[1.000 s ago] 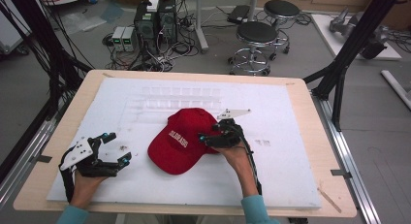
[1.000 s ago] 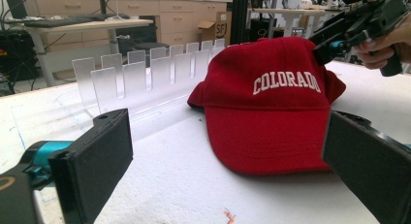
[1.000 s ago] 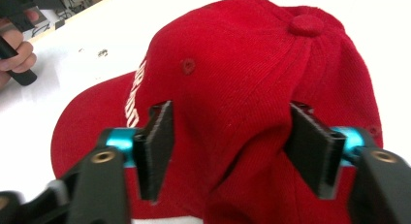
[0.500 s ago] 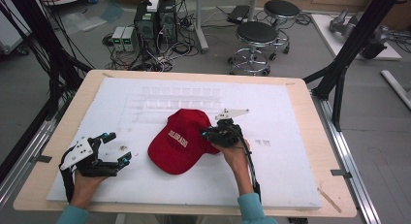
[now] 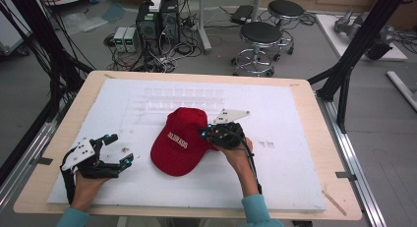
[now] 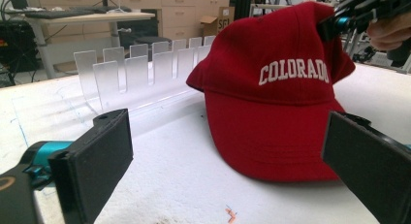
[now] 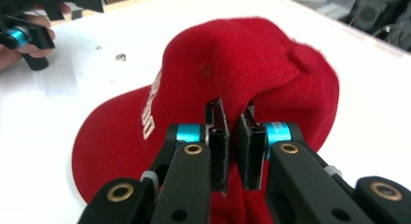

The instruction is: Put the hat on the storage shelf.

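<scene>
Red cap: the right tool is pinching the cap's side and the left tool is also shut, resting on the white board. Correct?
Not quite. The left tool is open: the left gripper view shows its jaws standing wide apart. The right tool does pinch the red cap.

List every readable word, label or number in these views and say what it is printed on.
"COLORADO", white capitals across the front of the red cap.
"SF", partly cut off, on a cardboard box in the background.
The cap's lettering is too blurred to read in the high view and mostly hidden in the right gripper view.
</scene>
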The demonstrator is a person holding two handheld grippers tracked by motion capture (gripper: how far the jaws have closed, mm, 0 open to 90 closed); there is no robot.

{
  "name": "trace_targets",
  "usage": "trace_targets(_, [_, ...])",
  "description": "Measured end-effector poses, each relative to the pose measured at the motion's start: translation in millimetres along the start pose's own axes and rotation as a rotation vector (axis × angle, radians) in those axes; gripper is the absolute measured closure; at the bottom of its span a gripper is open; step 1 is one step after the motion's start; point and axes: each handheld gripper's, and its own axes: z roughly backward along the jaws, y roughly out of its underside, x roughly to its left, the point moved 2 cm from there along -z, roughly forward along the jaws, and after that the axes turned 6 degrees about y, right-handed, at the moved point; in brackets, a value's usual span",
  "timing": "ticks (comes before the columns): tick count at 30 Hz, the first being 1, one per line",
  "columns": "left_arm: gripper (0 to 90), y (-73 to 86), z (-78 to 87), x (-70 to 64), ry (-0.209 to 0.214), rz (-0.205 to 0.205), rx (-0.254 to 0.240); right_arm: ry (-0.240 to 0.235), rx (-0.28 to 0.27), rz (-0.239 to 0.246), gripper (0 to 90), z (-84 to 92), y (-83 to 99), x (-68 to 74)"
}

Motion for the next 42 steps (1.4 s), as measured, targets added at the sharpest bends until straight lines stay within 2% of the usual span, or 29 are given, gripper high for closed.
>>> trace_targets(1, [4.9, -0.3, -0.3, 0.2, -0.001, 0.004, 0.007, -0.005, -0.012, 0.024, 85.1, 1.5, -3.2, 1.2])
trace_targets(6, [4.9, -6.0, -0.6, 0.3, 0.004, 0.012, 0.025, -0.019, -0.029, 0.052, 85.2, 5.0, -9.5, 3.0])
trace_targets(9, [4.9, -12.6, -1.2, 1.7, 0.003, 0.019, 0.038, -0.04, -0.043, 0.086, 85.2, 8.4, -14.6, 5.3])
trace_targets(14, [4.9, -25.5, -4.2, 4.5, 0.015, 0.02, 0.076, -0.055, -0.061, 0.108, 85.3, 12.5, -18.4, 6.8])
trace_targets(21, [4.9, -39.5, -11.4, 4.8, 0.062, 0.028, 0.117, -0.082, -0.098, 0.146, 85.4, 24.3, -28.8, 9.9])
trace_targets(22, [4.9, -41.1, -12.8, 4.7, 0.068, 0.029, 0.125, -0.084, -0.114, 0.166, 85.4, 28.4, -32.7, 10.7])
trace_targets(27, [4.9, -48.0, -20.7, 2.7, 0.106, 0.037, 0.148, -0.097, -0.146, 0.177, 85.5, 37.3, -37.9, 10.9])
trace_targets(32, [4.9, -51.7, -30.5, -0.1, 0.139, 0.053, 0.175, -0.118, -0.197, 0.208, 85.5, 48.3, -45.4, 12.7])
trace_targets(38, [4.9, -54.6, -40.9, -2.5, 0.178, 0.063, 0.185, -0.131, -0.23, 0.245, 85.5, 57.8, -55.9, 16.0])
trace_targets(40, [4.9, -54.8, -44.9, -3.9, 0.19, 0.076, 0.193, -0.132, -0.238, 0.249, 85.5, 59.1, -57.3, 16.4])
trace_targets(42, [4.9, -55.5, -51.5, -5.2, 0.224, 0.105, 0.194, -0.141, -0.256, 0.256, 85.5, 62.7, -60.6, 17.8])
